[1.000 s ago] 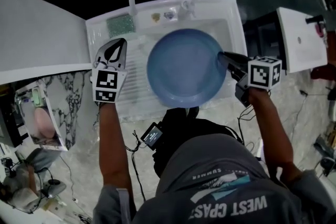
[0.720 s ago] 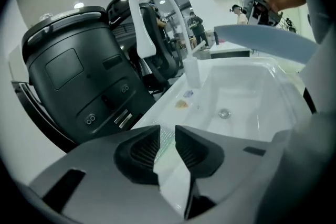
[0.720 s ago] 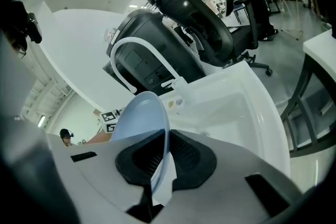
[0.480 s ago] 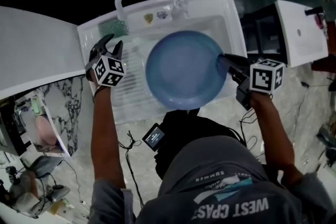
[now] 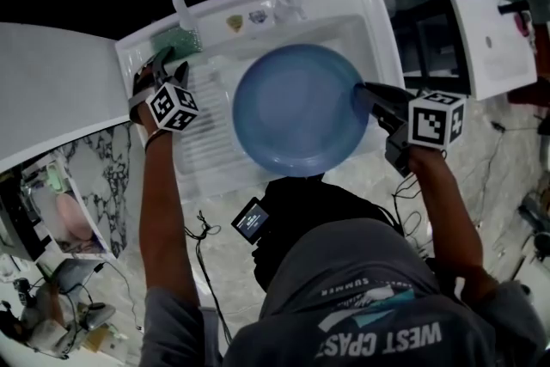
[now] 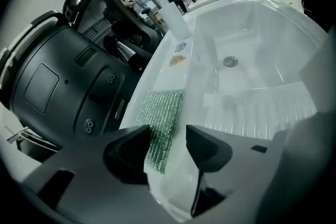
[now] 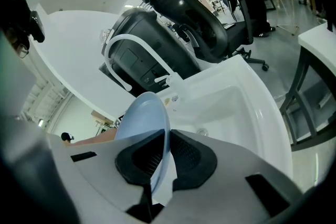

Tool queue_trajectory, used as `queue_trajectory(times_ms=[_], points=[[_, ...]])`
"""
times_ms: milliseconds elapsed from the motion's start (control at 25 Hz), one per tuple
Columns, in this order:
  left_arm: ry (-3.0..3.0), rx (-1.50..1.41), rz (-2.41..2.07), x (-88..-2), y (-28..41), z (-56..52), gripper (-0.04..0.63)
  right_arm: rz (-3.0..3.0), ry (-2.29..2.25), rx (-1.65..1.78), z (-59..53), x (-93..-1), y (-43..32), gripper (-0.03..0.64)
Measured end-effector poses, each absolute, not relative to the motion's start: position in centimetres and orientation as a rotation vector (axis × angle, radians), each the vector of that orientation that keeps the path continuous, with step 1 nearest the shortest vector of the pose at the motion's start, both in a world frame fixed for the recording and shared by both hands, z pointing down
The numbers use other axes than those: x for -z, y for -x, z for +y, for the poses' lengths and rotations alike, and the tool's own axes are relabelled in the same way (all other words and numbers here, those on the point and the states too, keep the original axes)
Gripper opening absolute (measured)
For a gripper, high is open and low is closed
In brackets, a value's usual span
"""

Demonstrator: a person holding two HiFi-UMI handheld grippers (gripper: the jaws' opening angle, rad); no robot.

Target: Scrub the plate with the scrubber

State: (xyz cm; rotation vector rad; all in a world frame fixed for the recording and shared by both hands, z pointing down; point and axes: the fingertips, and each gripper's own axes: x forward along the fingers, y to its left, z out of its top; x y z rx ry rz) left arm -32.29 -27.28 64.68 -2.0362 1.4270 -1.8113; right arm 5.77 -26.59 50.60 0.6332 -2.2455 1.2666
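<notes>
Black-padded and spread wide, the left gripper [image 6: 168, 139] has just been opening its jaws. The near end of the green scrubber [image 6: 163, 115] lies between them, not yet pinched. The scrubber rests flat on the far-left ledge of the white sink [image 6: 262, 23]. It looks like a light, soft mesh that should squash under the pads, so a hold across its narrow width seems best.

The right gripper [image 7: 165, 147] is closed narrow on the right rim of the blue plate [image 7: 144, 113], which hangs tilted over the basin. The plate looks stiff and smooth, and probably slippery.

Only the left gripper view shows the scrubber's weave and how it sits between the jaws. Only the head view shows the plate's whole face.
</notes>
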Motion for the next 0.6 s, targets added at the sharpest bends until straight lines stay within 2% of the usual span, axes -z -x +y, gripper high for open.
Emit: queue_trajectory(times_ms=[160, 600], points=[[2.029, 1.778, 1.458, -64.1, 32.6, -27.5, 0.159, -2.242, -0.637, -1.267, -26.5, -50.7, -5.8, 0.048], [2.052, 1.655, 1.55, -60.6, 31.2, -26.2, 0.087, -2.251, -0.651, -1.271, -26.2, -50.6, -6.3, 0.051]])
